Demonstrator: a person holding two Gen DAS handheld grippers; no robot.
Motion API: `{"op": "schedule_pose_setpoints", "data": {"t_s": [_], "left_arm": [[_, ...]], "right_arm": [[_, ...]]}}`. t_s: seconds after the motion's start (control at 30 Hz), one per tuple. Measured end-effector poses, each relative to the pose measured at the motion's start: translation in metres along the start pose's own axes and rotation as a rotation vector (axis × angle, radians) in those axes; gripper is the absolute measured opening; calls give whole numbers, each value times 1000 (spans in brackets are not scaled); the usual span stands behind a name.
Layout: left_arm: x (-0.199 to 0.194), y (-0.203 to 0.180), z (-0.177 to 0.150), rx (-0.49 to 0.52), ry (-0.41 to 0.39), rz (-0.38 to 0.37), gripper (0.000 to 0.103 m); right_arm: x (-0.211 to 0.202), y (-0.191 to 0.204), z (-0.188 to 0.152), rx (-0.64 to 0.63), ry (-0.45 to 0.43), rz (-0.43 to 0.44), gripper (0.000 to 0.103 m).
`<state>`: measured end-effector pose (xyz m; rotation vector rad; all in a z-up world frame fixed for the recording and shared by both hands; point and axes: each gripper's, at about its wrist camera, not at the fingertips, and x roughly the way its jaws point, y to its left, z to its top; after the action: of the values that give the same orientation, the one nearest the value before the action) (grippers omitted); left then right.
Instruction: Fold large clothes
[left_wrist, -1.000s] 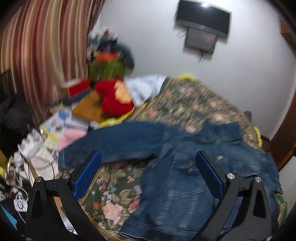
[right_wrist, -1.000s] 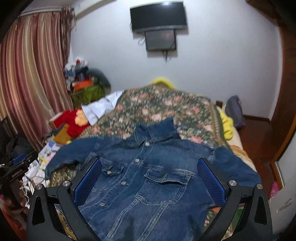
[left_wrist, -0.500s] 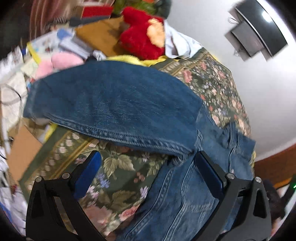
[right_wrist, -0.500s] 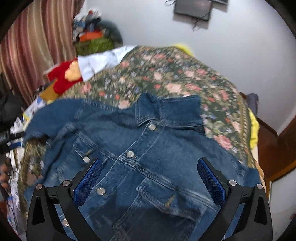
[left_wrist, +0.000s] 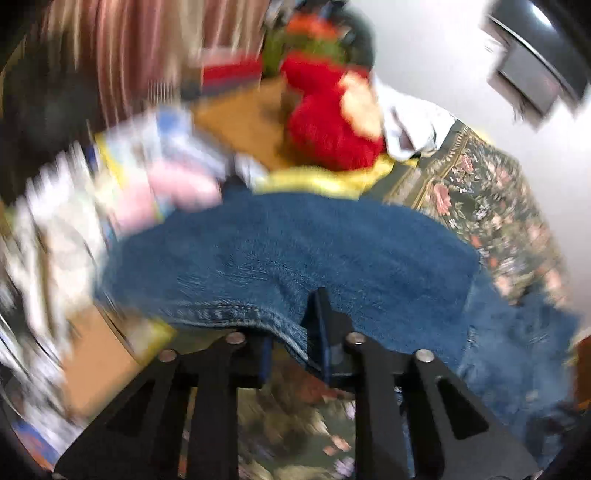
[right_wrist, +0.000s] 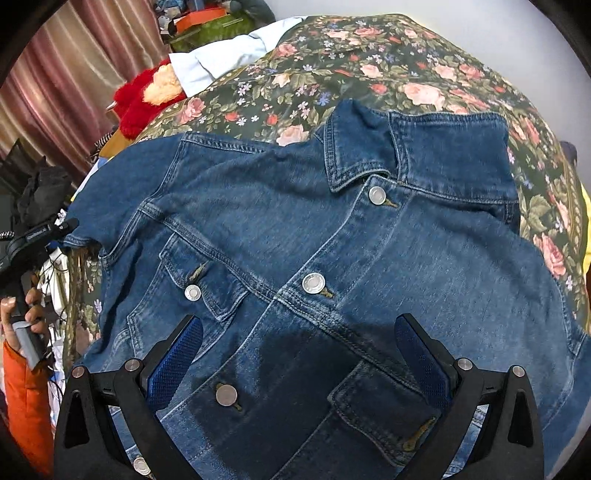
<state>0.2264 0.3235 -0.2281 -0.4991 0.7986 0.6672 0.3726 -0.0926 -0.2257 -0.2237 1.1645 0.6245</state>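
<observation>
Denim jacket (right_wrist: 332, 258) flat, buttoned, unfolded on floral bedspread (right_wrist: 406, 74). Left gripper (left_wrist: 291, 350) clamped on sleeve (left_wrist: 277, 258) edge; right gripper (right_wrist: 295, 358) jaws spread, hovering. All folds pending.

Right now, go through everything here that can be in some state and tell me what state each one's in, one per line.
left gripper: shut, pinching the sleeve's edge.
right gripper: open, above the jacket front, holding nothing.
denim jacket: spread face up on the bed, buttoned, collar folded down, not yet folded.
jacket sleeve: stretched out toward the bed's edge, gripped at its hem.
floral bedspread: laid flat under the jacket.
</observation>
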Motion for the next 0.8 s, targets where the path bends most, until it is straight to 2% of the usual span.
{"op": "schedule_pose_setpoints", "data": {"t_s": [0.07, 0.13, 0.23, 0.3, 0.4, 0.5, 0.63, 0.73, 0.8], "left_arm": [[-20, -27, 8, 120, -106, 57, 13], [-40, -54, 16, 214, -201, 54, 12], [-60, -93, 25, 314, -261, -25, 12], [-64, -118, 23, 364, -252, -91, 12], [-55, -155, 12, 415, -186, -172, 12], [-27, -175, -5, 410, -48, -246, 13], [20, -177, -30, 351, 140, -262, 15], [46, -169, -51, 326, 246, -249, 25], [49, -162, -63, 316, 301, -262, 38]], "right_arm": [[-4, -2, -2, 6, -5, 2, 103], [-12, -6, -4, 8, -19, 0, 103], [-30, -14, -9, 16, -47, -11, 103], [-46, -20, -13, 28, -74, -18, 103], [-69, -30, -21, 57, -111, -19, 103], [-91, -38, -30, 85, -140, -23, 103], [-117, -49, -49, 115, -172, -32, 103], [-135, -55, -65, 131, -191, -41, 103], [-144, -58, -73, 136, -204, -48, 103]]}}
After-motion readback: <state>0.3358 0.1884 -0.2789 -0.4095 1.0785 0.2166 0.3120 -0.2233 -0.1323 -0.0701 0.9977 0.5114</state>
